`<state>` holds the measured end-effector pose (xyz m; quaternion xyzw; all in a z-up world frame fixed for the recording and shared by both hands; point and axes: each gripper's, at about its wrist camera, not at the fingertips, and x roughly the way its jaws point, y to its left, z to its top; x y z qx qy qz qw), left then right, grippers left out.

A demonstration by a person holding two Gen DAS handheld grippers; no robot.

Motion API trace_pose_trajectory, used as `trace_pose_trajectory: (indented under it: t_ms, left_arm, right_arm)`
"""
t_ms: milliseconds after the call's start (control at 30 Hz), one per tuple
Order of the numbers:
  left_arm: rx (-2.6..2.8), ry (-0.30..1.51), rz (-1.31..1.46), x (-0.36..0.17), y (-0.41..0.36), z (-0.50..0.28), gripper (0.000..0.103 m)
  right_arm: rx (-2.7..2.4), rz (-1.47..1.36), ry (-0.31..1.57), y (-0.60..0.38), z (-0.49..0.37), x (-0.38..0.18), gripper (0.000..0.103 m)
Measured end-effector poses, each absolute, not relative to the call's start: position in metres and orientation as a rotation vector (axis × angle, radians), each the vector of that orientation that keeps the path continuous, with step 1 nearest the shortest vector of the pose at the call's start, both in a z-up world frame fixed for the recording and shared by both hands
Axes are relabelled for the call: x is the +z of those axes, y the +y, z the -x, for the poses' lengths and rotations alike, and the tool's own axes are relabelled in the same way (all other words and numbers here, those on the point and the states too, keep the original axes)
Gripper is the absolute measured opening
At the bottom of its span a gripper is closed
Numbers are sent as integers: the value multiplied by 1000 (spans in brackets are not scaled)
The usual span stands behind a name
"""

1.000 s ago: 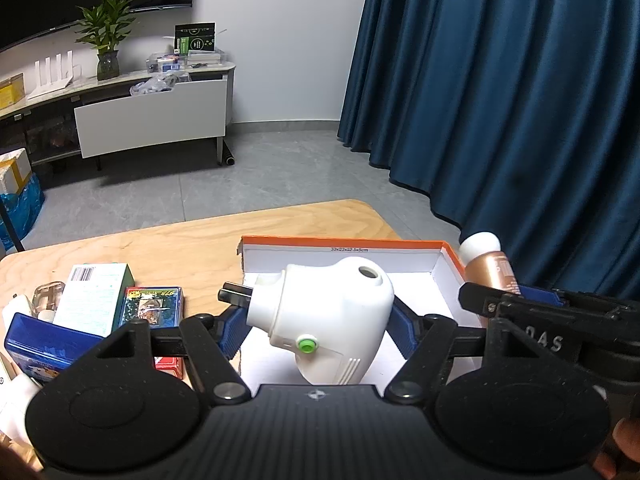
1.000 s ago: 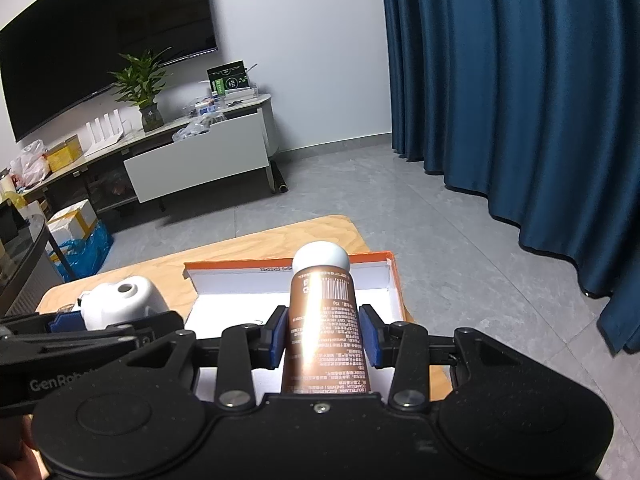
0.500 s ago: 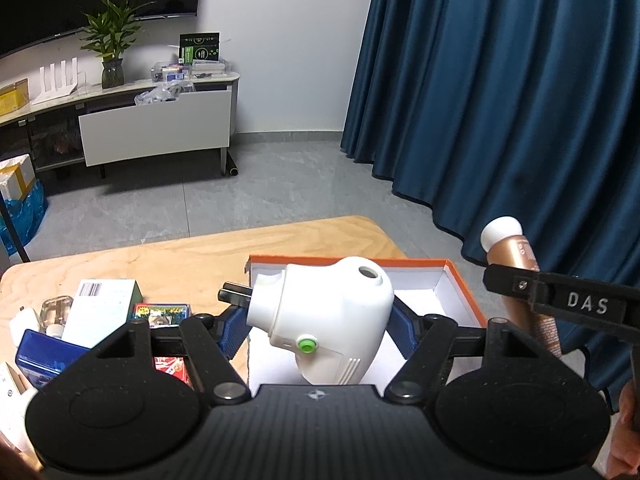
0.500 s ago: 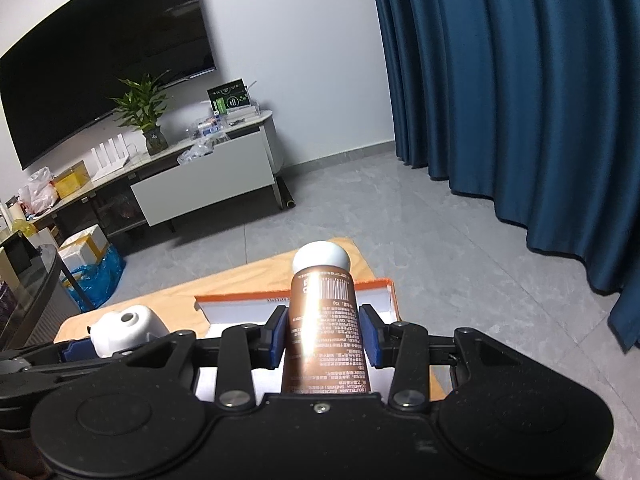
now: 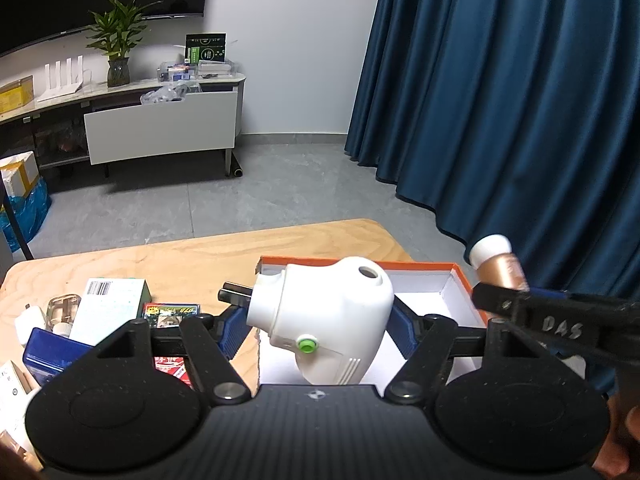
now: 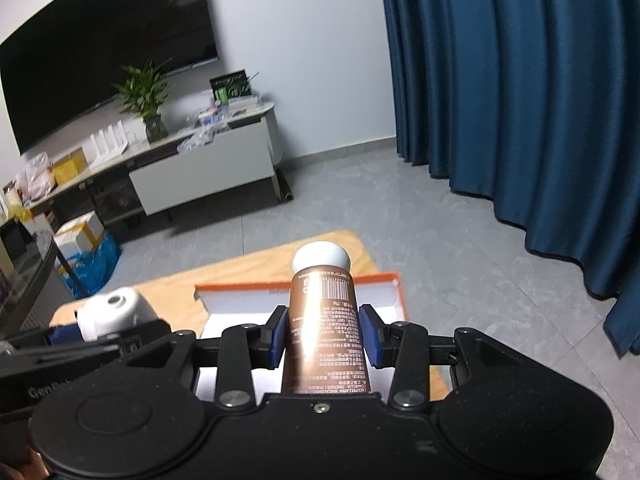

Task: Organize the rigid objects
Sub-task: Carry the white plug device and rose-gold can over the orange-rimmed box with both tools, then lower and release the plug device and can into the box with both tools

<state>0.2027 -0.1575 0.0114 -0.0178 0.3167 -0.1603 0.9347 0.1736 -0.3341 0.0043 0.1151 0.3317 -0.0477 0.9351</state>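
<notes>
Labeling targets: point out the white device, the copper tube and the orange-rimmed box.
white device (image 5: 332, 312), left wrist view, on its body.
copper tube (image 6: 322, 320), right wrist view, on its printed side.
orange-rimmed box (image 5: 420, 267), left wrist view, on its far rim.

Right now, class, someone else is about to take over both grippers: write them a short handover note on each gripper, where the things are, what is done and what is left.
Left gripper: shut on the white plug-in device, held above the orange-rimmed box.
Right gripper: shut on the copper bottle with a white cap, also held above the box.
Box: on the wooden table; the part of its white inside that shows is bare.
Done: both items picked up and brought over the box.
Left: set both into the box, then sort the small boxes and packets lying on the table's left side.
</notes>
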Motion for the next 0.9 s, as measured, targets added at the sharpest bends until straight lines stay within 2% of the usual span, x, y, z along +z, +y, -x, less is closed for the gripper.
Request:
trace_pose_trajectory:
  t_ms: [833, 867, 900]
  left_arm:
    - [-377, 688, 14, -15, -167, -239, 72]
    - [-377, 692, 12, -17, -168, -240, 72]
    - [-378, 697, 12, -19, -169, -241, 72]
  right_arm:
    - [-148, -190, 758, -328, -222, -42, 48]
    - [-151, -183, 747, -328, -222, -42, 48]
    - [-157, -173, 734, -328, -222, -42, 55]
